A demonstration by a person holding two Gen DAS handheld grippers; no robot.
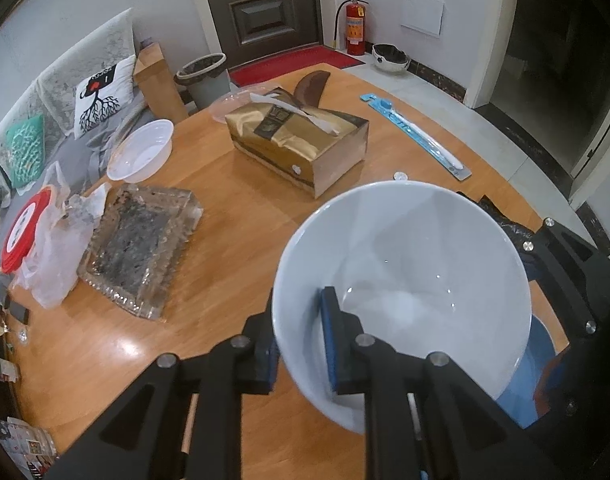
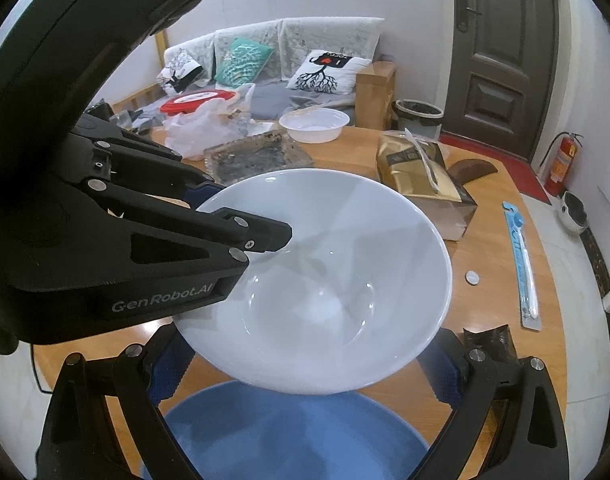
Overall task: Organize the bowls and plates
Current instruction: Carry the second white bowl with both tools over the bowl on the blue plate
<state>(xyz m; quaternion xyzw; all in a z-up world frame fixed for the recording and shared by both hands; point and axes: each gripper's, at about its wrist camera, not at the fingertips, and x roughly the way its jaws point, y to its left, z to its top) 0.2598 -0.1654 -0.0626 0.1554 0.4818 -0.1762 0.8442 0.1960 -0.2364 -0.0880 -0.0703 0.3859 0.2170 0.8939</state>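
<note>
With my left claw [image 1: 301, 344] pinched on the white bowl's [image 1: 405, 264] near rim and my right claw [image 2: 305, 364] spread wide around the blue plate [image 2: 289, 432] underneath, I'd lower the bowl level onto that plate, then release.

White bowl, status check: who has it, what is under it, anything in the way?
Left hand-held gripper shut on white bowl rim. Right hand-held gripper wide open around blue plate, below bowl. Nothing between them.

Left tool [image 1: 301, 344] clamped, right tool [image 2: 305, 364] agape
</note>
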